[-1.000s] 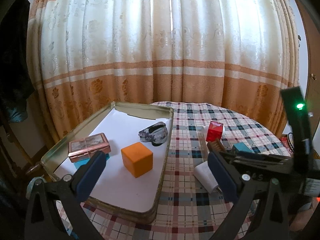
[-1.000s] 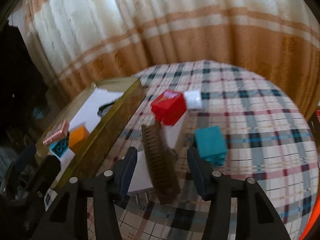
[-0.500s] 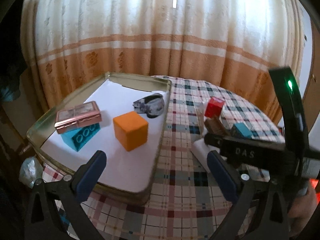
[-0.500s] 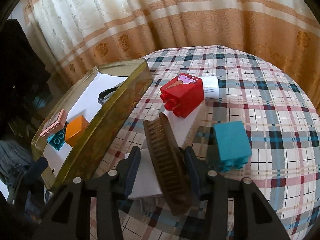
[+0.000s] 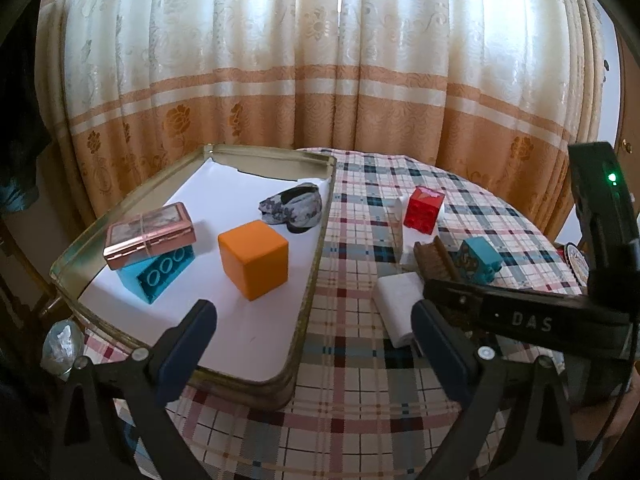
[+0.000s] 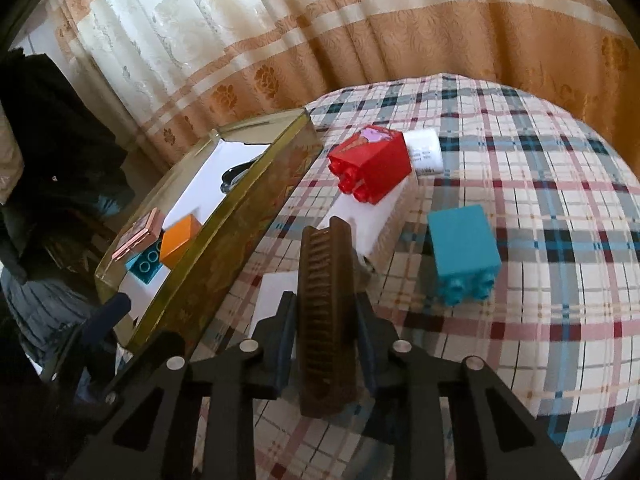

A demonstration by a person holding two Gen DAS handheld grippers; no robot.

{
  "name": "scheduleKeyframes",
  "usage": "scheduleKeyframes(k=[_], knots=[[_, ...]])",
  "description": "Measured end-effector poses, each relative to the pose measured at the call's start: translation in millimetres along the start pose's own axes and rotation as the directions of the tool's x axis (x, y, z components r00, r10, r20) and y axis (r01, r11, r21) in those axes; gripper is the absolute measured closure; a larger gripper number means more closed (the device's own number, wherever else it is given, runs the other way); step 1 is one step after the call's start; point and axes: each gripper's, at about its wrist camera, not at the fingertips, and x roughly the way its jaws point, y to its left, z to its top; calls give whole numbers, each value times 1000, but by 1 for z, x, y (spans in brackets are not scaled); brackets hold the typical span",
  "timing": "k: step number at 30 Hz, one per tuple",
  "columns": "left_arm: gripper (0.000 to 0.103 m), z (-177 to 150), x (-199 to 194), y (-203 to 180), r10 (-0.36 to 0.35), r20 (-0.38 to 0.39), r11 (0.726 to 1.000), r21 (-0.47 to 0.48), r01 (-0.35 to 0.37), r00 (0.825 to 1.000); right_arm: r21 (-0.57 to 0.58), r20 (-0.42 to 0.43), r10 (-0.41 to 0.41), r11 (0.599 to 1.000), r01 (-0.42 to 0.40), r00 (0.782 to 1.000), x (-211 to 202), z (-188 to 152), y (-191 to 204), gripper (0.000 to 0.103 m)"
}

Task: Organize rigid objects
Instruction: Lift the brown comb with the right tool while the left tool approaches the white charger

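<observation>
Comb (image 6: pixel 326 312) is pinched now, right gripper's (image 6: pixel 325 334) fingers just closed on it; left gripper (image 5: pixel 314 336) hangs spread and empty. Next it probably needs lifting over the tin (image 6: pixel 224 248) wall and setting inside.

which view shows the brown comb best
The right wrist view: the brown comb fills the centre, toothed edge up, clamped between the right tool's pads, whose jaws have just closed on it. In the left wrist view only its far end shows, behind the right tool's black body.
</observation>
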Motion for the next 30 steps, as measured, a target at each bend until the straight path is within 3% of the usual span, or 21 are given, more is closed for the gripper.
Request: scheduleKeyframes(k=[4,11,13,16,18,21,24,27,30], knots=[[4,-1,0,-4,0,-1,1000,11,0,1000,32,3,21,999,-21,1000,3,1,-3,71],[4,-1,0,-6,-2,-4,1000,14,2,1000,98,-18,96,991,-94,995,21,11,-7,53],[4,-1,0,-5,-2,-6,1000,15,2,1000,83,-21,91,993,-89,996,22,12,-4,52],[4,-1,1,-5,-3,-6,1000,15,4,1000,42,-24,57,998,-56,998,20,10,1,62],[4,-1,1,-5,-4,-6,1000,14,4,1000,55,-13,69,996,-68,998,15,8,-2,74],[4,-1,1,-5,-6,-6,1000,15,6,1000,64,40,46,997,-48,998,0,2,-9,74],[4,-1,0,-7,-3,-5,1000,24,4,1000,112,117,66,991,-79,991,-18,0,-21,74],[7,1,0,-12,-11,-2,999,36,12,1000,140,210,69,985,-99,975,-39,-3,-32,74],[7,8,-3,-18,-27,16,999,42,26,999,174,281,19,982,-71,960,-52,-4,-41,74]])
